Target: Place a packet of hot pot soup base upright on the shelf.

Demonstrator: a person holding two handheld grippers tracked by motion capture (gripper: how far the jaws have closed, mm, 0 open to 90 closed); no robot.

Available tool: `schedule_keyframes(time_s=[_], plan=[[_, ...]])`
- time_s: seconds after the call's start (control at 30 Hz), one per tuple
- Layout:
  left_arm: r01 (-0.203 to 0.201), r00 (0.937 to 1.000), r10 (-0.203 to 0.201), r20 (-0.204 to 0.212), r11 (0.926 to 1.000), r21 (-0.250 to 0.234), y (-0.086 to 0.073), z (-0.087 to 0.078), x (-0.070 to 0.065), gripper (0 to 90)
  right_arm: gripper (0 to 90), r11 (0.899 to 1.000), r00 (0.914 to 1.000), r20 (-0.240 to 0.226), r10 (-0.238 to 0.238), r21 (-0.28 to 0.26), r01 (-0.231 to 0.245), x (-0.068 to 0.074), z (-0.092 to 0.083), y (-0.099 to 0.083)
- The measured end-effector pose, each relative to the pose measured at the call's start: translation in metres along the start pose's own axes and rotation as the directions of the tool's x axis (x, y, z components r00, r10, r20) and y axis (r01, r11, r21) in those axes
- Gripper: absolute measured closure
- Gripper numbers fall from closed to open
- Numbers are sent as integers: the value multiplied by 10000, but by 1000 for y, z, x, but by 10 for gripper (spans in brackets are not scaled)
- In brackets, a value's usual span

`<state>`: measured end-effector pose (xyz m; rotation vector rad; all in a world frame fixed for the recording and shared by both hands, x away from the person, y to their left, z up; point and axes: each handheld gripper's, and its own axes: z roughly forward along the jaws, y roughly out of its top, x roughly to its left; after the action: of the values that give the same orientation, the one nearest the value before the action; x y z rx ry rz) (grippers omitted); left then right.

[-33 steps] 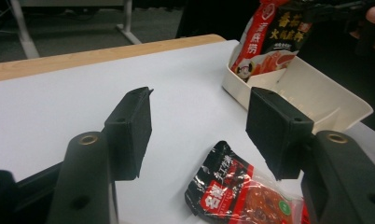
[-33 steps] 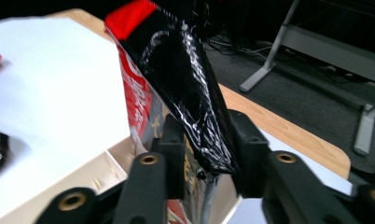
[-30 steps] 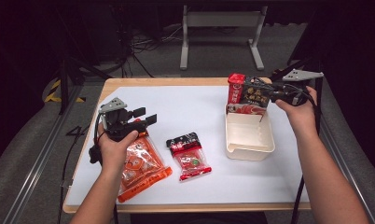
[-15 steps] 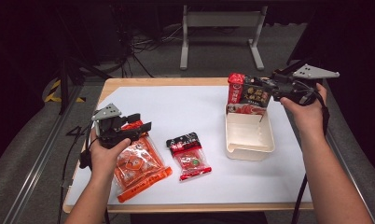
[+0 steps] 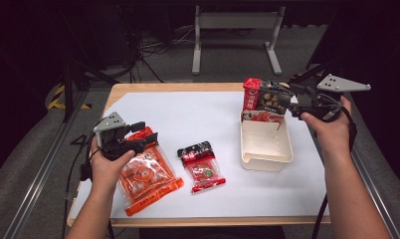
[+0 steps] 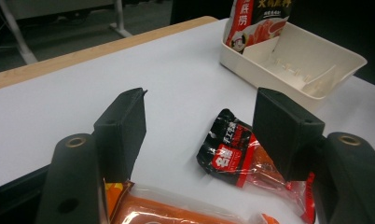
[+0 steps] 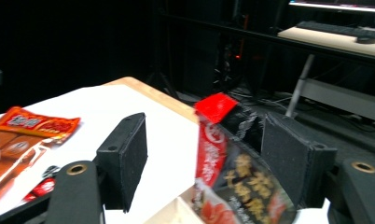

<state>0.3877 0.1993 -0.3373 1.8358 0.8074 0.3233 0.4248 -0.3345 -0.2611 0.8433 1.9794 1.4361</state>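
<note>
A dark and red pouch (image 5: 261, 98) stands upright in the far end of a cream tray (image 5: 282, 149). My right gripper (image 5: 286, 102) is level with the pouch from the right. Its jaws have just been opening and stand open around the pouch (image 7: 232, 182), the left pad clear of it. A large orange packet (image 5: 147, 175) lies flat at the front left. My left gripper (image 5: 144, 133) hovers open over its top edge with nothing between the fingers. A small red and black packet (image 5: 202, 167) lies between the orange packet and the tray, ahead of my left gripper (image 6: 199, 100).
A white sheet (image 5: 188, 114) covers the wooden table, with bare room in the middle and far left. The tray (image 6: 325, 60) has low dividers inside. A metal frame (image 5: 235, 30) and cables stand on the floor beyond the table.
My right gripper has opened off the pouch and drawn back to the right and up; the pouch stays standing in the tray. The left hand has barely moved.
</note>
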Motion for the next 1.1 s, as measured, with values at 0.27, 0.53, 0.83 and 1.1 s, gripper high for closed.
schedule_keyframes(time_s=[0.27,0.53,0.83,1.1], plan=[[-15,10000,15,-19,9999,-103,-1,-4,7,346,327,9998,9975,-707,-71,154,82,21,-7,-11],[188,9982,-183,-565,9998,72,-2,-11,14,324,322,9997,9930,-1176,96,230,-69,35,-11,-23],[-62,9933,85,-1155,9998,200,-4,-17,21,307,317,9991,9911,-1330,73,433,-15,40,-9,-30],[-280,9869,384,-1569,9973,680,-13,-19,38,288,315,9981,9890,-1477,36,614,55,44,-4,-35]])
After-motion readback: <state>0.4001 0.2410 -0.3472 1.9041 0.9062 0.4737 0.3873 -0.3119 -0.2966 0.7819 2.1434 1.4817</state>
